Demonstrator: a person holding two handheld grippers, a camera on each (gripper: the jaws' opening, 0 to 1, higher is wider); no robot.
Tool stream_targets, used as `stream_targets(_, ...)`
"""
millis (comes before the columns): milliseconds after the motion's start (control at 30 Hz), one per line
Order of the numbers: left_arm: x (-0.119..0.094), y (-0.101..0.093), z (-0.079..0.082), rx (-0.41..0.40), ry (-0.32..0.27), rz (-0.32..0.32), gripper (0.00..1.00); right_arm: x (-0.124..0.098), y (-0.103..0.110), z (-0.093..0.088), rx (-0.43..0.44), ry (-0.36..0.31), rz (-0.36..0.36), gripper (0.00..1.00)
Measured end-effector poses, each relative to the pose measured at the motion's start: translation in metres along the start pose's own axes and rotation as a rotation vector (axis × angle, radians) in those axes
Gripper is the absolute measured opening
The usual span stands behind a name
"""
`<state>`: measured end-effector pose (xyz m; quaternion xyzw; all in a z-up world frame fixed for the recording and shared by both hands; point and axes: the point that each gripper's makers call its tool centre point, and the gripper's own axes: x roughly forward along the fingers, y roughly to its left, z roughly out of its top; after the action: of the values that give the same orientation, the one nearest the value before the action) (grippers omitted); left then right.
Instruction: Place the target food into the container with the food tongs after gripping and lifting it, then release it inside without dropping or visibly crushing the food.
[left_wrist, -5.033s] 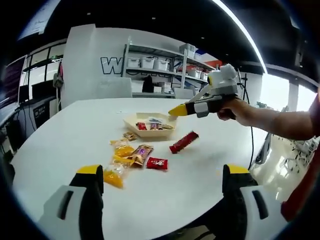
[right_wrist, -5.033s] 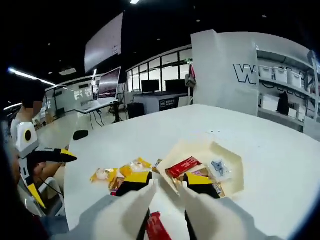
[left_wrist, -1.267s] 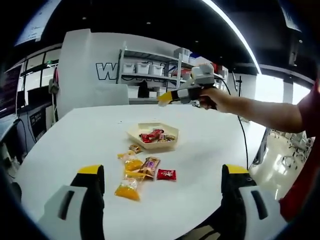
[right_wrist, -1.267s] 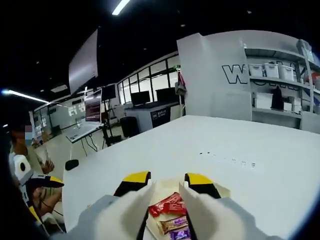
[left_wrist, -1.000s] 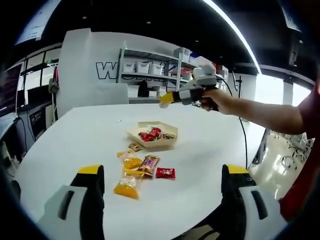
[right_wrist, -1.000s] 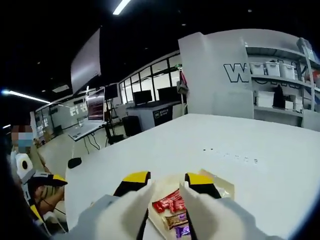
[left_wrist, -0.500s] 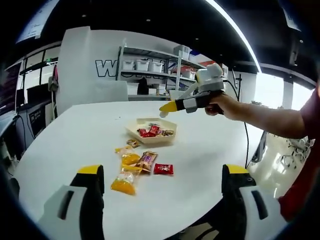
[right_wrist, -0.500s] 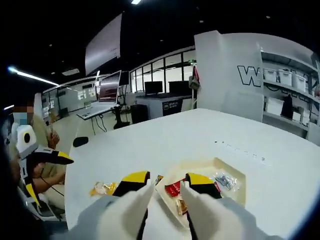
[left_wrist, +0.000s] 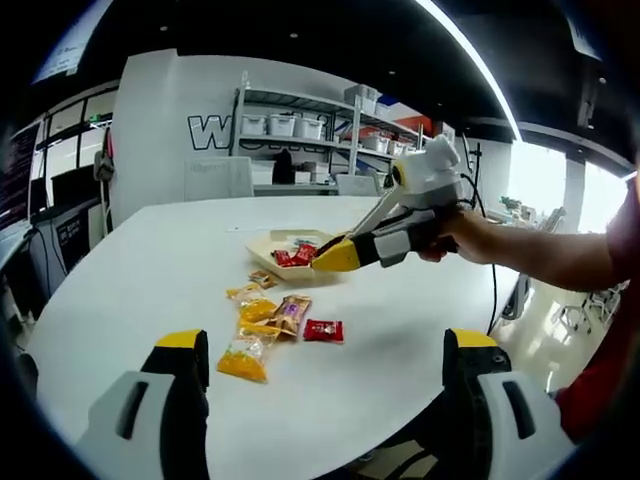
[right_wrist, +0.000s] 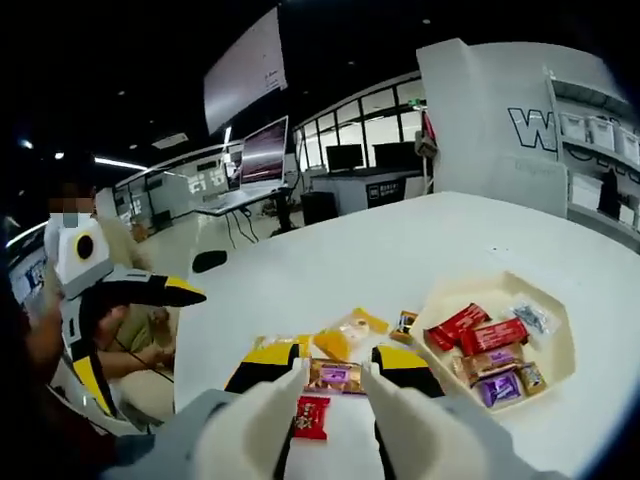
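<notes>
The left tongs (left_wrist: 325, 365) stand wide apart and hold nothing, their yellow-tipped jaws rising on either side of the white tabletop (left_wrist: 130, 260). Ahead of them, between the jaws, lies a loose cluster of wrapped snacks: a yellow packet (left_wrist: 242, 360) nearest, a brown-and-purple wrapper (left_wrist: 287, 313) beyond it, and a small red packet (left_wrist: 323, 330) just to the right. Farther ahead sits the pale tray (left_wrist: 262, 242), with red wrappers in it.

The right tongs (left_wrist: 338, 257) reach in from the right, held by a person's hand (left_wrist: 468, 236), their yellow tips low over the near edge of the tray; from here I cannot tell their gap.

Looking along the right tongs (right_wrist: 337, 368), the jaws stand a narrow way apart and grip nothing. The brown-and-purple wrapper (right_wrist: 335, 376) lies on the tabletop (right_wrist: 400, 250) just beyond and between their tips, the small red packet (right_wrist: 311, 416) shows in the gap below it, and a yellow packet (right_wrist: 345, 335) lies just ahead. To the right of the tips the tray (right_wrist: 556, 368) holds two red bars (right_wrist: 475, 329), a purple wrapper (right_wrist: 497, 387) and a clear packet (right_wrist: 527, 313). At the left edge the left tongs (right_wrist: 150, 292) point inward
</notes>
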<state>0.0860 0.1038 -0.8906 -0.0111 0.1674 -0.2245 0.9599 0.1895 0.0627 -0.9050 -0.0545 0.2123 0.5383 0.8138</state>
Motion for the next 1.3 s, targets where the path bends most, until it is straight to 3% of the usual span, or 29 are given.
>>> stream_targets(167,-0.002,0.000,-0.003,0.006,0.008,0.002,0.95,0.007,0.011,-0.025,0.020,0.048,0.018,0.23)
stream_targets(433,-0.002,0.000,-0.004,0.011,0.018,0.000,0.95,0.016,0.020,-0.049,0.009,0.076,0.016,0.24)
stream_targets(733,-0.001,0.001,-0.007,0.007,0.027,0.004,0.95,0.017,0.023,-0.056,-0.092,0.086,-0.002,0.22)
stream_targets(867,0.000,0.001,-0.006,0.007,0.028,0.007,0.96,0.018,0.022,-0.055,-0.240,0.066,-0.028,0.18)
stream_targets(933,0.000,0.001,-0.005,0.005,0.024,0.007,0.96,0.019,0.020,-0.055,-0.167,0.074,-0.047,0.18)
stream_targets(1300,0.000,-0.003,-0.004,0.012,0.024,0.004,0.96,0.017,0.019,-0.055,-0.147,0.055,-0.058,0.19)
